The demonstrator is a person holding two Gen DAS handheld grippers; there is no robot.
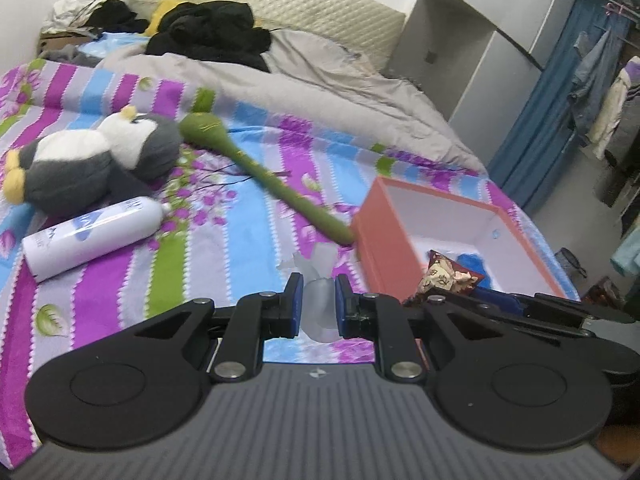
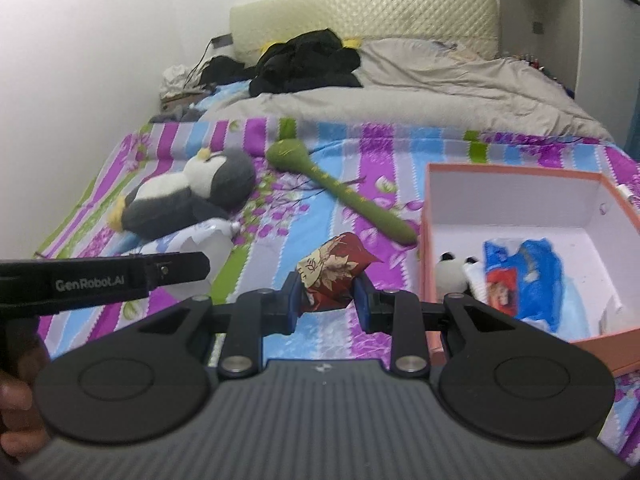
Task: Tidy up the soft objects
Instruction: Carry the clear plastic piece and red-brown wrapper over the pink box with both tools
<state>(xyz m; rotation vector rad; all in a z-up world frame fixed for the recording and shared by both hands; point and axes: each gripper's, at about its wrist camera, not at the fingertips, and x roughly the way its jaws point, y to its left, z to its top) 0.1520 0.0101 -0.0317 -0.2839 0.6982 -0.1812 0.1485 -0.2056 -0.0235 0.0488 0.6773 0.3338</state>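
While blurred, left gripper [image 1: 317, 304] pinches translucent soft piece [image 1: 318, 300] | right gripper [image 2: 327, 300] pinches red pouch [image 2: 334, 270], bottom hidden

We cannot read the blurred print on the white bottle [image 1: 90, 238] lying near the left. The near wall of the pink box [image 2: 520, 171] hides behind the right gripper [image 2: 326, 298]. The small panda toy [image 2: 450, 274] inside shows only its head. A hand [image 2: 18, 408] is cut off at the left edge.
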